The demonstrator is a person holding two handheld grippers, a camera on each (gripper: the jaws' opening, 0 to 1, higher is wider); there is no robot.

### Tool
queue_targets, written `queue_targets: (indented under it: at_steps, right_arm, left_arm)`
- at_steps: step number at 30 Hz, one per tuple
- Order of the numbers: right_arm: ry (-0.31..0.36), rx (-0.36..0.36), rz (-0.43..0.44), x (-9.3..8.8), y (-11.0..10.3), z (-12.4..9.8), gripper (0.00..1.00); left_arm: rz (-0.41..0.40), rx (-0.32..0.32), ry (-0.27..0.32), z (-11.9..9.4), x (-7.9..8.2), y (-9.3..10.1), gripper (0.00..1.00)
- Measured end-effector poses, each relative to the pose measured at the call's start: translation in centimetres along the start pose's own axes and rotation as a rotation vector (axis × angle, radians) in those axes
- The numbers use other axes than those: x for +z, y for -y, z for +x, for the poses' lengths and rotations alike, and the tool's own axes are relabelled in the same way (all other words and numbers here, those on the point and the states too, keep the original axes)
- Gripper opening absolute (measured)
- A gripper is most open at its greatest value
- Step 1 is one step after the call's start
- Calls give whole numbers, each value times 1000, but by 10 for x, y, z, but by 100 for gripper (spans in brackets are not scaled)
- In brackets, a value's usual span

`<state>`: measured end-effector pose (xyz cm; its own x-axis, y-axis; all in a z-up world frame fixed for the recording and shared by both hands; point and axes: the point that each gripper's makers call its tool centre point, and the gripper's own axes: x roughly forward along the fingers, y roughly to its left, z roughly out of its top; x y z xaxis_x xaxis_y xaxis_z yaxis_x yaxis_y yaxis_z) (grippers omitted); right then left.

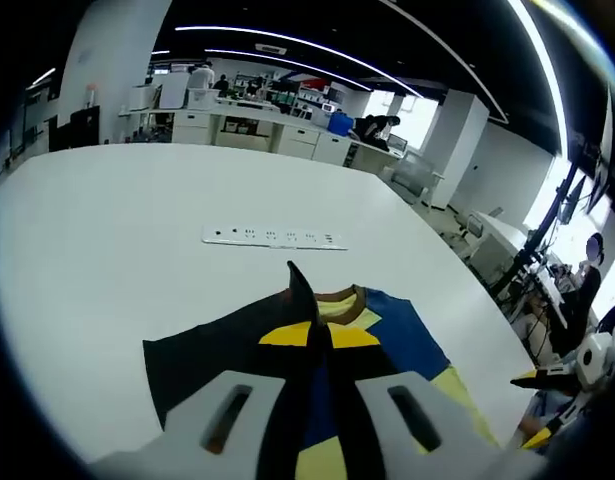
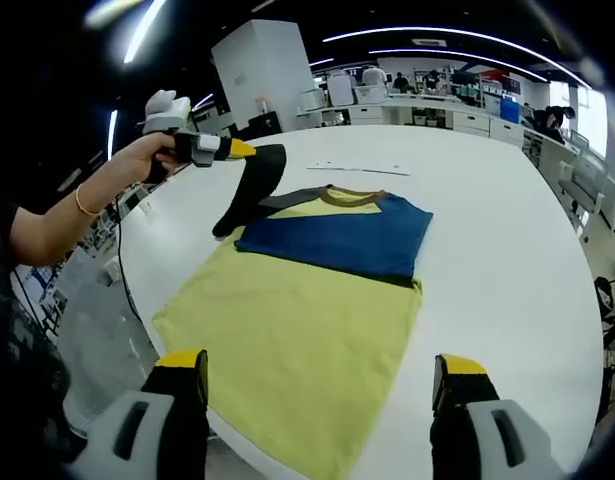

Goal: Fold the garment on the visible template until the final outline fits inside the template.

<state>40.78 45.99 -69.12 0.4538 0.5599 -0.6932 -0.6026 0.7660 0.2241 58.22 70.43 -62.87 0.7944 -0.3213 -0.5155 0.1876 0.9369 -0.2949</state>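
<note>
Right gripper [image 2: 322, 395] nearest, jaws spread wide with nothing between them, hanging over the near edge of the white surface [image 2: 507, 240]. Garment [image 2: 317, 300] lies flat just beyond it: yellow lower part reaching the near edge, blue band across the chest, brown collar pointing at the far side. Left gripper [image 2: 249, 151], held in a hand [image 2: 152, 155], is off the surface's left side, jaws clamped on the black sleeve [image 2: 249, 195], which is lifted clear of the surface and hangs down from them. In the left gripper view, that sleeve [image 1: 312, 360] runs up between the closed jaws. White power strip [image 1: 273, 237] sits beyond the collar, apart from the garment.
</note>
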Motion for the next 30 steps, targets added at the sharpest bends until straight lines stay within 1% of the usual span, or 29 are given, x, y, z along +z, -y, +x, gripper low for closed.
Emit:
queue_targets:
  at_steps: [4, 9, 18, 20, 21, 22, 24, 30]
  right_arm:
    - [-3, -1, 4, -2, 1, 0, 93]
    - [-7, -1, 10, -5, 1, 0, 93]
    - [-17, -1, 20, -9, 1, 0, 93]
    - [-16, -3, 23, -9, 1, 0, 93]
    - [-16, -6, 26, -10, 2, -1, 93]
    - [-16, -9, 30, -10, 3, -1, 93]
    - [-18, -14, 39, -12, 5, -2, 93]
    - [-20, -28, 52, -16, 9, -5, 93]
  left_arm:
    - [17, -29, 6, 5, 0, 16, 1]
    - [32, -49, -2, 12, -2, 28, 1]
    - [71, -89, -27, 26, -12, 52, 1]
    - [75, -107, -19, 28, -12, 58, 1]
    - [84, -136, 5, 30, -10, 66, 1]
    - [93, -150, 8, 30, -10, 70, 1]
    - [110, -158, 5, 32, -12, 76, 1]
    - [128, -193, 5, 38, -17, 92, 1]
